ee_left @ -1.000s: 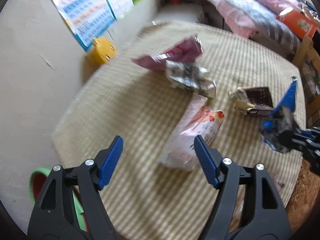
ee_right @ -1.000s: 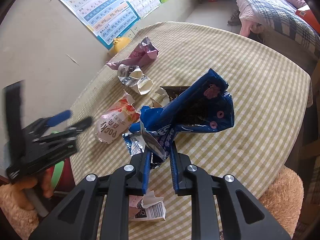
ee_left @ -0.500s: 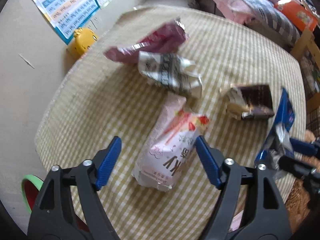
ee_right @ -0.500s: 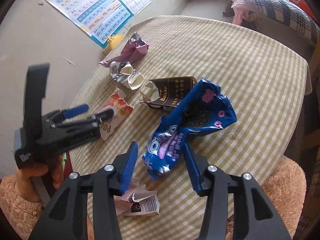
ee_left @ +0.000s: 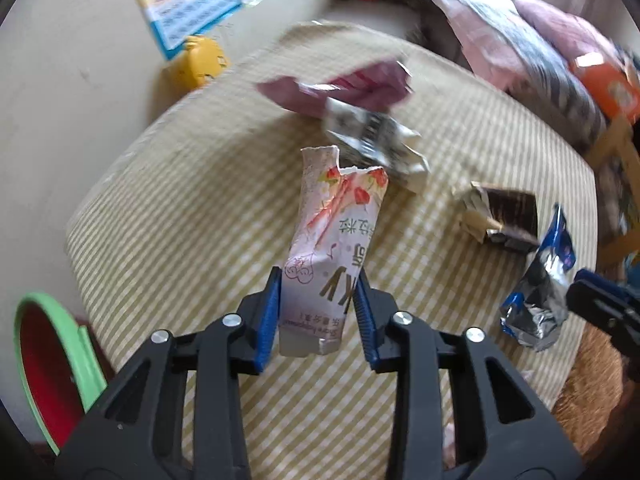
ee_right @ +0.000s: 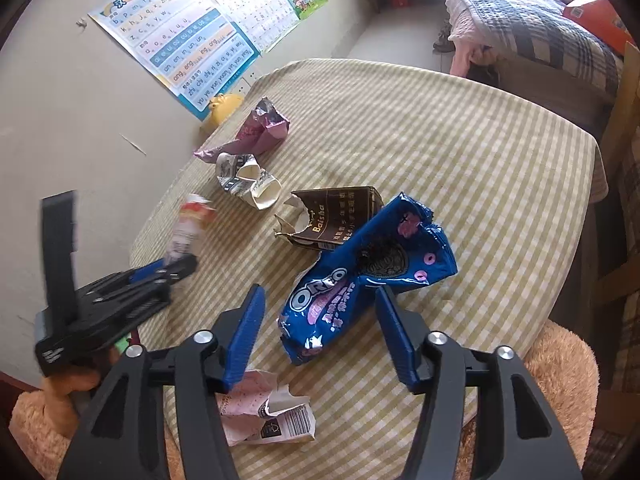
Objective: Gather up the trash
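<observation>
My left gripper (ee_left: 317, 312) is shut on a pink Pocky packet (ee_left: 336, 248) and holds it lifted above the checked table (ee_left: 192, 208). In the right wrist view the left gripper (ee_right: 176, 270) shows at the left with the packet (ee_right: 188, 228) in it. My right gripper (ee_right: 320, 336) is open around the lower end of a blue Oreo wrapper (ee_right: 360, 280), which lies on the table (ee_right: 480, 160). The Oreo wrapper also shows in the left wrist view (ee_left: 540, 292).
A purple wrapper (ee_right: 260, 130), a crumpled silver cup (ee_right: 246, 178), a torn brown box (ee_right: 332, 218) and a crumpled pink paper (ee_right: 264, 412) lie on the table. A green-rimmed red bin (ee_left: 44, 372) stands left below the table. A yellow toy (ee_left: 198, 62) sits by the wall.
My left gripper closed on the Pocky packet and lifted it off the table. My right gripper let go of the Oreo wrapper and opened wider.
</observation>
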`<state>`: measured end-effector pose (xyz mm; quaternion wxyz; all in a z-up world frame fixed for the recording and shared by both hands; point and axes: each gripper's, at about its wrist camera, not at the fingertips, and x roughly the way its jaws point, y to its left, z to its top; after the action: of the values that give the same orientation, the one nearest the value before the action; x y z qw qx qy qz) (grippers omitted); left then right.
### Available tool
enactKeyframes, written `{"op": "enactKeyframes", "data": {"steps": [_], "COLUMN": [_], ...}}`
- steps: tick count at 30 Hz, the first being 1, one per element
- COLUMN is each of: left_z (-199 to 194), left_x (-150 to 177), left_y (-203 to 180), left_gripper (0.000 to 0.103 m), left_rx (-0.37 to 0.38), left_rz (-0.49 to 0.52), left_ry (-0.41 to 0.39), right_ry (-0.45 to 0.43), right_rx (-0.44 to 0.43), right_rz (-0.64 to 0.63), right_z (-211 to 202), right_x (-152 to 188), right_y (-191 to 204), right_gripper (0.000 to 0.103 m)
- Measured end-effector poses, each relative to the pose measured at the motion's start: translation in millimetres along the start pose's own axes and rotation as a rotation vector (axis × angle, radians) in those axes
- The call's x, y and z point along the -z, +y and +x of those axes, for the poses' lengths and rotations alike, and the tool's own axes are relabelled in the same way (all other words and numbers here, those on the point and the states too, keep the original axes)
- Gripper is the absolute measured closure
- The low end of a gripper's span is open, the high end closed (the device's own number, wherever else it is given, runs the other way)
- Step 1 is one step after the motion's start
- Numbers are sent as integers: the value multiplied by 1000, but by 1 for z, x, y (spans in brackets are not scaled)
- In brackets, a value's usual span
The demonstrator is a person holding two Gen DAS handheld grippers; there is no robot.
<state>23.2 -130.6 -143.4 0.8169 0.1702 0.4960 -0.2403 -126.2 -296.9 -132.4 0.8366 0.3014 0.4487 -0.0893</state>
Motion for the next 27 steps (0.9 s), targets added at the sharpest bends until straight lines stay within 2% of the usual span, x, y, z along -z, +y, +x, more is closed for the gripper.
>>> {"op": "enactKeyframes", "data": {"steps": [3, 8, 15, 16, 17, 18, 22, 27], "left_z": [-20, -49, -85, -88, -92, -96, -105, -114], "left_x": [9, 15, 13, 12, 12, 12, 14, 17], "left_y": [14, 30, 44, 46, 47, 49, 56, 66], "left_gripper": [70, 69, 68, 68, 68, 68, 68, 68], "left_rx": [-26, -91, -120, -120, -123, -126, -121, -115], "left_rz": [-70, -112, -131, -133, -136, -139, -162, -195], "left_ry": [-40, -105, -195, -203, -215, -225, -247, -275], "right_ry": [7, 34, 87, 92, 93, 95, 76, -4], "right_rx": [26, 44, 60, 53, 40, 36, 17, 10], "right_rz": [4, 57, 137, 143, 145, 137, 89, 26], "right_z": [4, 18, 38, 39, 38, 37, 25, -6], "right_x": [0, -5, -11, -10, -9, -8, -8, -16], "right_y": [1, -5, -18, -19, -20, -19, -9, 12], "right_gripper": [39, 33, 32, 39, 54, 62, 84, 84]}}
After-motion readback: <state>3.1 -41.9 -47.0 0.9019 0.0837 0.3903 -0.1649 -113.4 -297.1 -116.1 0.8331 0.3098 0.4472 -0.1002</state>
